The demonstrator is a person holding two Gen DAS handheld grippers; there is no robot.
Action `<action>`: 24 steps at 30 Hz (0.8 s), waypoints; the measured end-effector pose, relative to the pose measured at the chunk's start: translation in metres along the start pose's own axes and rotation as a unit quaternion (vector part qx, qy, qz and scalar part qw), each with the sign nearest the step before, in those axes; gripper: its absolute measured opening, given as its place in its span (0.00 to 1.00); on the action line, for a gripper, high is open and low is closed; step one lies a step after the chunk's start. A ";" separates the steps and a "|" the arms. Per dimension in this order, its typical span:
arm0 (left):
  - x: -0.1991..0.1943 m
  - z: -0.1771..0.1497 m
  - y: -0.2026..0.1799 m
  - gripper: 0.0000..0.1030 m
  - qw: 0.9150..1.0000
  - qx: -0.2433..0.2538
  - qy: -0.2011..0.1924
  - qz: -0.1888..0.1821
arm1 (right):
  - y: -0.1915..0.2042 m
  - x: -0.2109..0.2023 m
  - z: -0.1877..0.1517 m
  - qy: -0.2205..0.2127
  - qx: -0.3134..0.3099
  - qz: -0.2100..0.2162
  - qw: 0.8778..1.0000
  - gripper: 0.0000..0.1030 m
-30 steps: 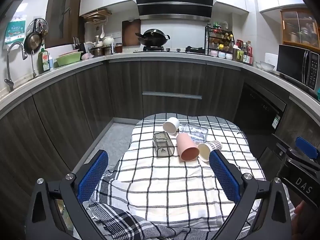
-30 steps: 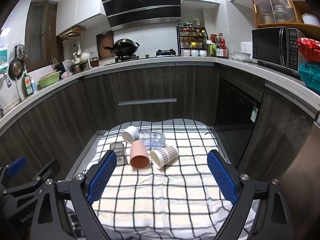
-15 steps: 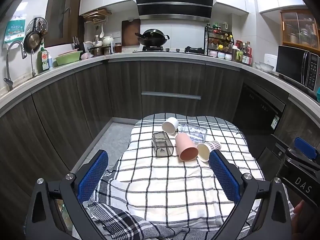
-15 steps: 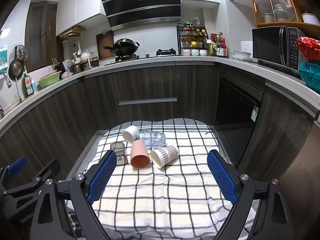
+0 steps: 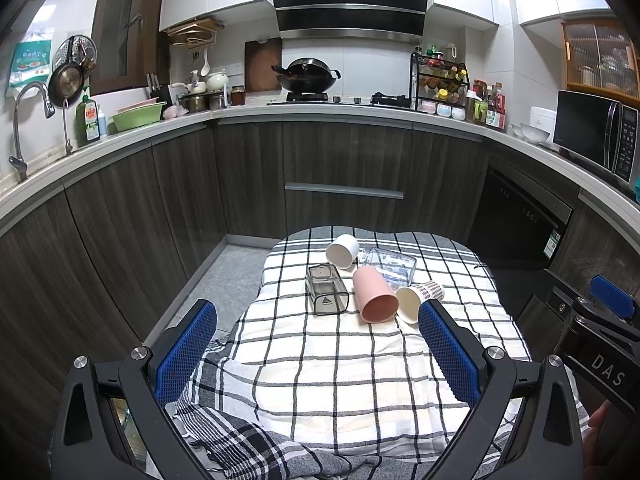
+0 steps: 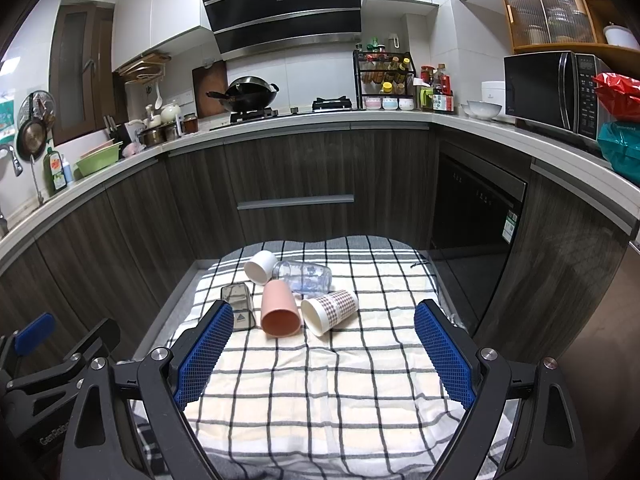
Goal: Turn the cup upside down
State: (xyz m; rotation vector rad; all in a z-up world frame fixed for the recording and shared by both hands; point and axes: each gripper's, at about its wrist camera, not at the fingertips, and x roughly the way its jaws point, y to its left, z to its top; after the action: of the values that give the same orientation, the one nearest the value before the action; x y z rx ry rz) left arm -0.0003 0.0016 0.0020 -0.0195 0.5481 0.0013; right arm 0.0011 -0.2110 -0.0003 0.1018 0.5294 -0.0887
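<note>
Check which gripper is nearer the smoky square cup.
Left, by a small margin. The smoky square cup lies ahead of the left gripper, almost centred; the right gripper has it off to its left.

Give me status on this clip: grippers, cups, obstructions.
Left gripper and right gripper open, empty, short of the cups. Pink cup on its side among four others on the checked cloth. Nothing blocking.

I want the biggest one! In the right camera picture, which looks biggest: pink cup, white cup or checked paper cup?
1. Pink cup looks largest.
2. Checked paper cup, nearly as large, so that order is unsure.
3. White cup looks smallest, but it lies farther back.
</note>
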 end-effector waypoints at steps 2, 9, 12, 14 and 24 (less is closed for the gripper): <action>0.000 0.000 -0.001 1.00 1.000 0.000 0.000 0.000 | 0.000 0.001 0.000 0.000 0.000 0.000 1.000 0.89; 0.001 0.001 0.001 1.00 1.000 0.000 -0.001 0.003 | 0.000 0.001 0.000 0.001 0.000 0.001 1.000 0.89; 0.003 0.001 0.002 1.00 1.000 -0.002 0.000 0.006 | 0.000 0.000 -0.001 0.002 0.000 0.001 1.000 0.89; 0.004 0.001 0.002 1.00 1.000 -0.002 -0.001 0.007 | 0.003 0.002 -0.003 0.003 -0.001 0.002 1.000 0.89; 0.004 -0.001 0.001 1.00 1.000 -0.002 -0.001 0.009 | 0.004 0.003 -0.004 0.005 0.000 0.001 1.000 0.89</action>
State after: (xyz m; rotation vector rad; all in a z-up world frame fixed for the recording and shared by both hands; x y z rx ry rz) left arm 0.0031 0.0023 -0.0008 -0.0188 0.5468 0.0208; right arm 0.0022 -0.2071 -0.0052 0.1035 0.5397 -0.0862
